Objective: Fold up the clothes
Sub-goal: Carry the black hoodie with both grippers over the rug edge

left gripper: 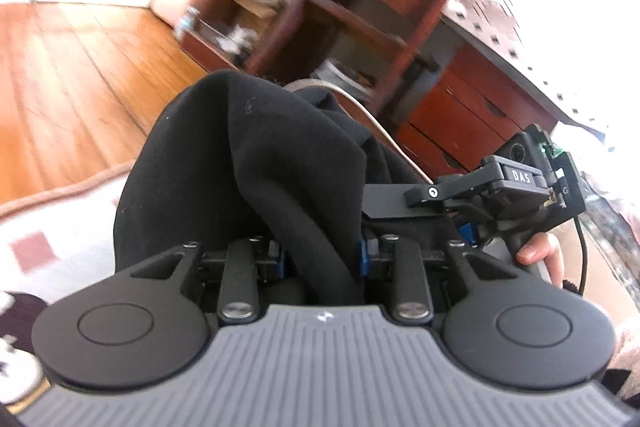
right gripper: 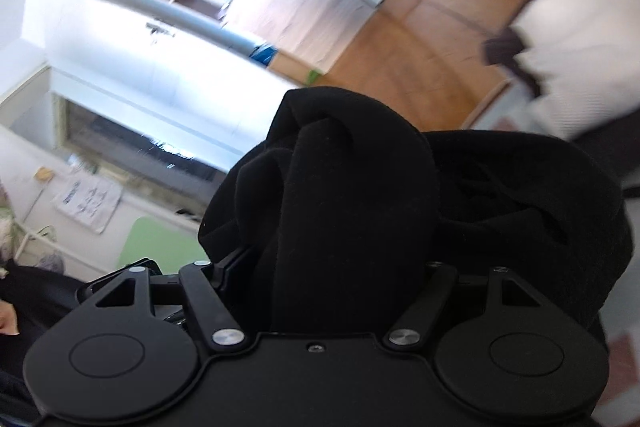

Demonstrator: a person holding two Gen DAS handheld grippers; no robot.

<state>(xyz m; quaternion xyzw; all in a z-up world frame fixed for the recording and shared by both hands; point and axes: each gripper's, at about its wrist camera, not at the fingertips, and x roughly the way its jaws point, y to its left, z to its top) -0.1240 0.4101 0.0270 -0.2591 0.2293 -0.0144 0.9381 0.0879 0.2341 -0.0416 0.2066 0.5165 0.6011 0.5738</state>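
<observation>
You have the black garment (left gripper: 256, 163) clamped in both tools — your left gripper (left gripper: 322, 255) and right gripper (right gripper: 340, 267) each pinch a bunched fold, lifted clear of the patterned rug (left gripper: 52, 235). No tidy fold shows yet — most of the folding seems left.

My left two-finger black gripper (left gripper: 322, 259) has its blue-padded fingers (left gripper: 365, 255) drawn in on a thick fold of black fabric (left gripper: 256, 163) that rises between them and spills forward. My right black gripper (right gripper: 344, 267) is clamped the same way on a bunched ridge of that cloth, its fingertips buried under it. In the left view my right hand (left gripper: 542, 255) wraps the other tool's handle, thumb showing.
</observation>
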